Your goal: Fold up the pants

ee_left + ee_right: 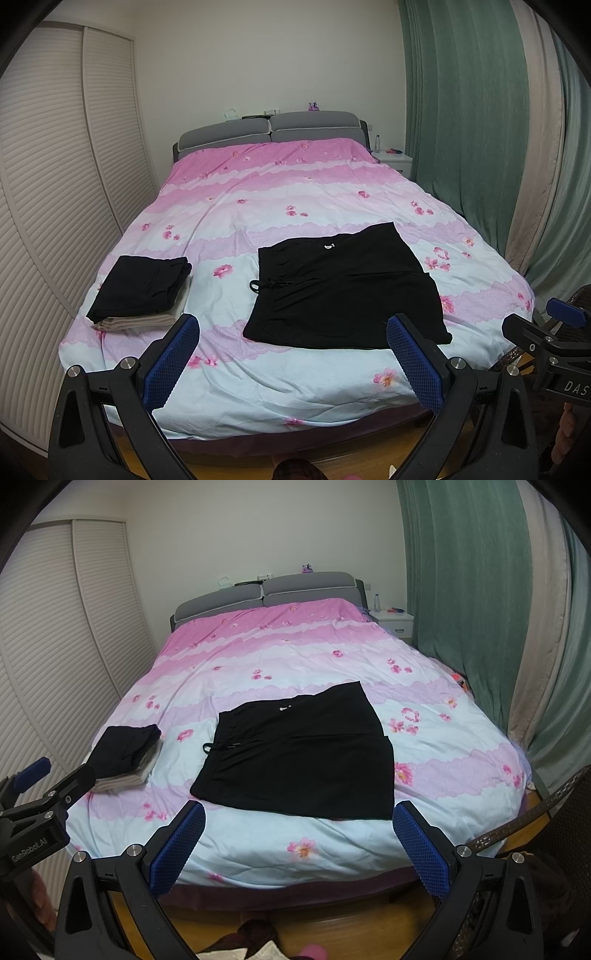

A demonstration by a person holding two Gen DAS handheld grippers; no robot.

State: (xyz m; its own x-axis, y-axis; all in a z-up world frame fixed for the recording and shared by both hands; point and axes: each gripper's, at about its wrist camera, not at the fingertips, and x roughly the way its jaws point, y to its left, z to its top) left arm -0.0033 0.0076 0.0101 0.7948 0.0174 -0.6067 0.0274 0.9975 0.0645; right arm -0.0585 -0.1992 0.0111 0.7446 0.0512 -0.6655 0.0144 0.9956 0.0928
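Note:
Black pants (pixel 343 288) lie folded flat on the pink and pale-blue floral bed cover, waistband and drawstring to the left; they also show in the right wrist view (pixel 299 753). My left gripper (pixel 293 354) is open and empty, held back from the foot of the bed, below the pants. My right gripper (pixel 299 840) is open and empty, also short of the bed's foot edge. Each gripper appears at the edge of the other's view.
A stack of folded clothes, black on beige (pixel 142 291), sits at the bed's left front (pixel 127 755). Louvred wardrobe doors (pixel 55 184) stand left, green curtains (pixel 480 110) right. A white nightstand (pixel 393 622) with a bottle is at the back right. A wicker chair (pixel 535 812) is near right.

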